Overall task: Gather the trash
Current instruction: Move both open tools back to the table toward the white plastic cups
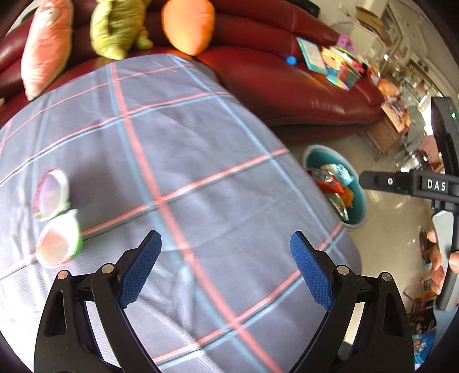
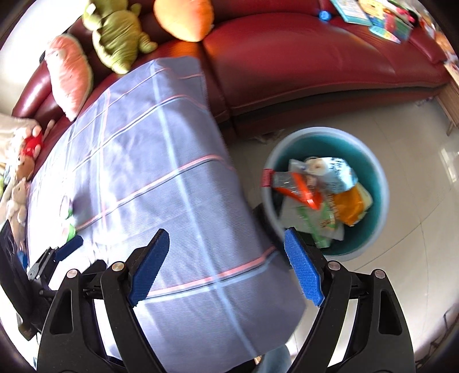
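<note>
From your left wrist view, a plaid tablecloth (image 1: 178, 172) in grey-lilac with pink and blue lines fills the middle. Behind it, from 11 to 2 o'clock, runs a red leather sofa (image 1: 275, 74) carrying a pink plush cushion (image 1: 47, 46), a green plush toy (image 1: 117, 27), an orange cushion (image 1: 188, 24) and, toward 1 o'clock, a spread of picture books (image 1: 332, 61). At 9 o'clock two small cups (image 1: 56, 218) with pink-and-white rims lie on their sides on the cloth, touching each other; blur hides what exactly they are. At 3 o'clock, on the floor just beside the table edge, stands a teal trash bin (image 1: 360, 206) with wrappers (image 1: 334, 183) piled inside. Your right gripper (image 1: 373, 179) enters from 3 o'clock, above the bin. Your left gripper (image 1: 225, 244) has its jaws spread wide, holding nothing, over bare cloth

From your right wrist view, the tablecloth (image 2: 160, 178) slopes from 12 to 6 o'clock, with the sofa (image 2: 315, 57) across the top and stuffed animals (image 2: 20, 183) at 9 o'clock. The cups (image 2: 67, 215) show small and blurred at 9 o'clock, near one blue pad of your left gripper (image 2: 61, 249) at 8 o'clock. The bin (image 2: 375, 172) sits at 3 o'clock, its wrappers (image 2: 318, 195) heaped. Your right gripper (image 2: 226, 244) is released, jaws wide apart and empty, straddling the table's edge
</note>
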`<state>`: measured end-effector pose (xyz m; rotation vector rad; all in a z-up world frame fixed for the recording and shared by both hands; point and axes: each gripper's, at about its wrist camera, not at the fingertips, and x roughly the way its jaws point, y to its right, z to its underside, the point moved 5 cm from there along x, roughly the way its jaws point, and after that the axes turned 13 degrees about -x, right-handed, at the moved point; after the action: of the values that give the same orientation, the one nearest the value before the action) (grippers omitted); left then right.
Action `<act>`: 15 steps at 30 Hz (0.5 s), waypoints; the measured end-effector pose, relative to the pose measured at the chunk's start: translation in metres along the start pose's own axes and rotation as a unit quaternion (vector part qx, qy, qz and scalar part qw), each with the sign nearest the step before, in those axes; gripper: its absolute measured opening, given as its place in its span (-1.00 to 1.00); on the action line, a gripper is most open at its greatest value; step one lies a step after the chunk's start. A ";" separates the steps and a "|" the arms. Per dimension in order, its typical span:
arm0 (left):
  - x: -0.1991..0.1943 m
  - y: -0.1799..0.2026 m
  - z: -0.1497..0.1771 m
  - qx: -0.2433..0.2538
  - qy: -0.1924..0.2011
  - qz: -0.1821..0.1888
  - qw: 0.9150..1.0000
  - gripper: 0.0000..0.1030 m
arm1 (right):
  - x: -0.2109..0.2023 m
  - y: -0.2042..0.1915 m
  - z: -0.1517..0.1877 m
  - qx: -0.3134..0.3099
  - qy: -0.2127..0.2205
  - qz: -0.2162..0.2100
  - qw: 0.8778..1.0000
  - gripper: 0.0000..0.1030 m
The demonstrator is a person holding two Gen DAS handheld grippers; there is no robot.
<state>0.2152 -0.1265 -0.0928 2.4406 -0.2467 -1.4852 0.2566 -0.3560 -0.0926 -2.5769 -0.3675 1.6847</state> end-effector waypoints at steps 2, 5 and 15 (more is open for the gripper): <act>-0.010 -0.021 -0.001 -0.010 0.008 -0.008 1.000 0.78 | 0.003 -0.017 -0.002 -0.012 -0.004 -0.003 1.000 0.52; -0.027 -0.058 -0.004 -0.029 0.026 -0.028 0.999 0.78 | 0.008 -0.041 -0.004 -0.030 -0.011 -0.007 0.999 0.52; -0.060 -0.191 0.001 -0.117 0.046 -0.078 0.989 0.78 | 0.041 -0.168 -0.024 -0.121 -0.041 -0.054 0.990 0.52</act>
<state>0.1876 0.0714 -0.1033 2.3742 0.1337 -1.3680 0.2646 -0.1813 -0.0920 -2.5958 -0.7445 1.8132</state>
